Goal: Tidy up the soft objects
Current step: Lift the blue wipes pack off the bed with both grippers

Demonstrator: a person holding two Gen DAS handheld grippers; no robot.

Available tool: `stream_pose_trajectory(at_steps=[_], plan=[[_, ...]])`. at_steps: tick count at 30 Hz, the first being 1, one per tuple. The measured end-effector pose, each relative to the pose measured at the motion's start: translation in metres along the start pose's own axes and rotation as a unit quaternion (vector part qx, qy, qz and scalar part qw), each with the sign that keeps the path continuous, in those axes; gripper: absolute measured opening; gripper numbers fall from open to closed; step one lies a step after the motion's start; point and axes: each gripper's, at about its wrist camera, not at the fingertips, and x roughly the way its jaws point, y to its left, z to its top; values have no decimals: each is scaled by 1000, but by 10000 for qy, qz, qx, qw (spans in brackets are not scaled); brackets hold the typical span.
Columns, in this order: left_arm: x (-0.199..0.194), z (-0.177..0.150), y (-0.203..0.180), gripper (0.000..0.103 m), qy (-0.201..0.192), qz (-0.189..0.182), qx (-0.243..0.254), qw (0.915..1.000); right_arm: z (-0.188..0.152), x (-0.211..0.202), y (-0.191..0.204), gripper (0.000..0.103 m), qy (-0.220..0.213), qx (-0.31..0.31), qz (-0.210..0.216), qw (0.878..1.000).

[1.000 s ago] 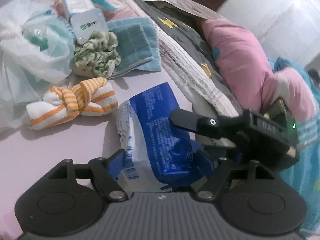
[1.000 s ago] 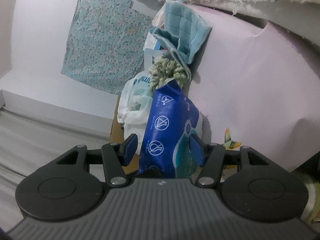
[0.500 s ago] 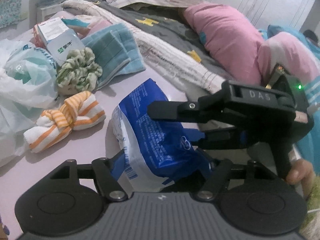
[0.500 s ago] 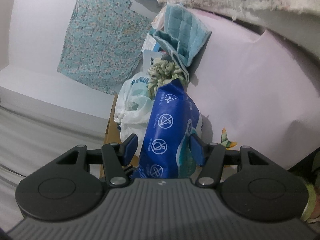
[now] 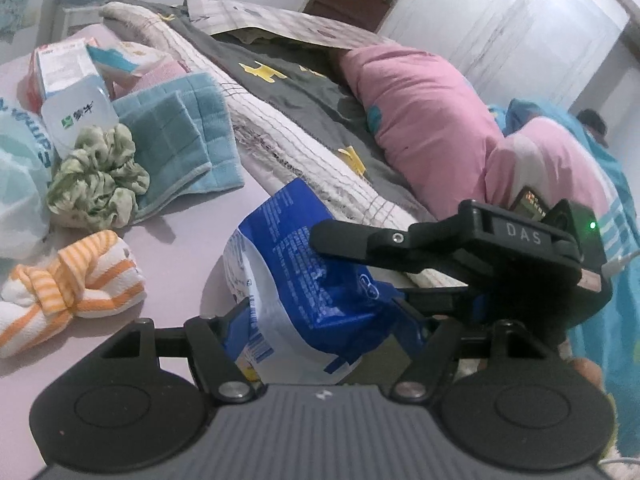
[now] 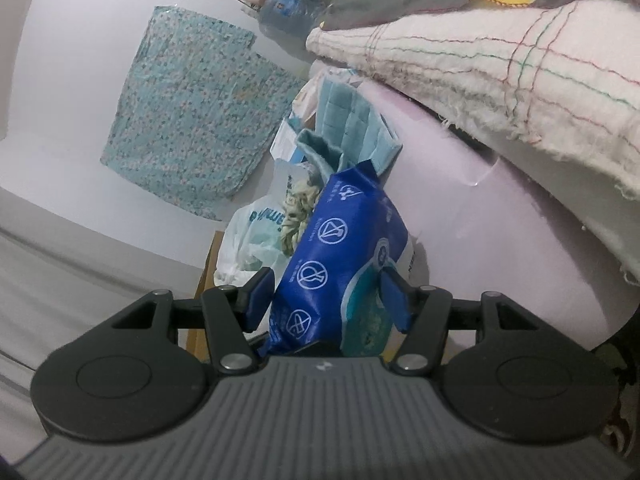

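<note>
Here, both the left gripper (image 5: 320, 322) and right gripper (image 6: 328, 300) clamp the crinkled blue-and-white plastic wipes pack (image 5: 296, 280), its long axis running away from the cameras toward the folded teal towel (image 5: 180, 136).

Crumpled blue-and-white wipes pack (image 5: 304, 280), tilted upright, lifted above lilac sheet (image 5: 192, 216)

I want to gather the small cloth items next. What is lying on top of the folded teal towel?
A green scrunchie overlaps the teal towel's near corner, and a small white packet leans against its far edge. Whatever lies beneath the towel is covered.
</note>
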Motion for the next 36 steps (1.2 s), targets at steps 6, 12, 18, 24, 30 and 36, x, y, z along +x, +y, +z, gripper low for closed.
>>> stream_pose_trajectory(at_steps=[6,12,18,24,30,36], plan=[[-5,-5,22,72,-187,-288,-671,9972,1,3,1,58,43,17,152,9999],[-10,-10,44,73,-280,-554,-1427,9878,-1,10,4,57,116,74,261,9996],[-10,-15,56,73,-190,-487,-1780,9826,-3,16,11,57,155,62,360,9992],[-21,-18,56,74,-211,-183,-1683,9853,-4,21,12,57,223,60,364,9991],[-35,-14,41,76,-294,218,-1165,9925,-6,30,16,57,306,52,440,9985],[-38,-14,22,77,-243,493,-625,9965,-9,36,26,57,449,-27,572,9973]])
